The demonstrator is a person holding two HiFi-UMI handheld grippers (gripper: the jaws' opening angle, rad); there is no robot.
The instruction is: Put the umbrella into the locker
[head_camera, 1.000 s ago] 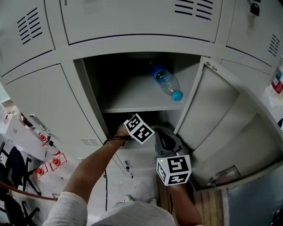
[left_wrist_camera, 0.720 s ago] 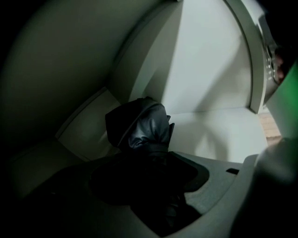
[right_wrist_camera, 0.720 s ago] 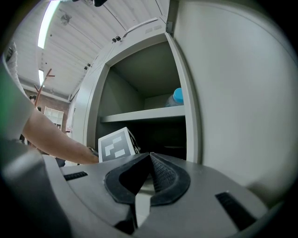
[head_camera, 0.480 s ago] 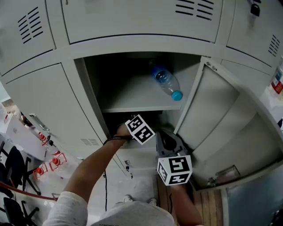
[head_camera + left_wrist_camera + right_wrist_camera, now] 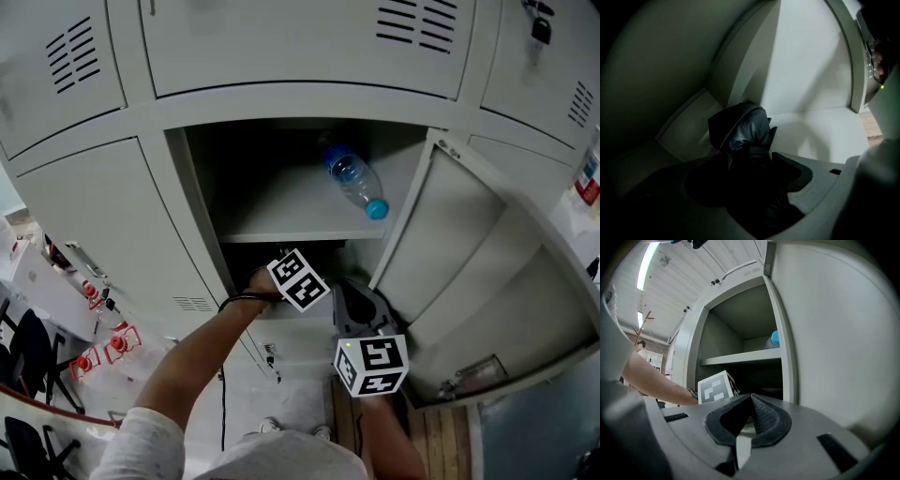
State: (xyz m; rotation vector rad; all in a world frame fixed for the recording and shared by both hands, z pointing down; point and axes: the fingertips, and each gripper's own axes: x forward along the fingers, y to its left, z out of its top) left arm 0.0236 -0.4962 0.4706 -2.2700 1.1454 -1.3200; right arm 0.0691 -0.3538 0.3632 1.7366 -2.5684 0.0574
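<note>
Both jaws of the left gripper (image 5: 745,174) are spread wide, having just been opening, and the folded umbrella (image 5: 743,129) is seen between them in the lower compartment of the locker (image 5: 811,70). The right gripper (image 5: 749,405) is held outside, its jaws brought together on nothing.

We read the locker (image 5: 281,94) as painted sheet metal: pale grey, smooth, matt w/ a faint sheen; its shelf (image 5: 300,214) the same. To us the umbrella (image 5: 749,127) is dark cloth, creased, slightly glossy on the folds. The bottle (image 5: 354,178) is clear shiny plastic, its cap (image 5: 376,208) opaque blue. On the right gripper (image 5: 751,398) we see a grey matt plastic shell; pads (image 5: 764,417) black, rubbery-looking, finely ribbed. The floor (image 5: 450,441) is wood planks.
</note>
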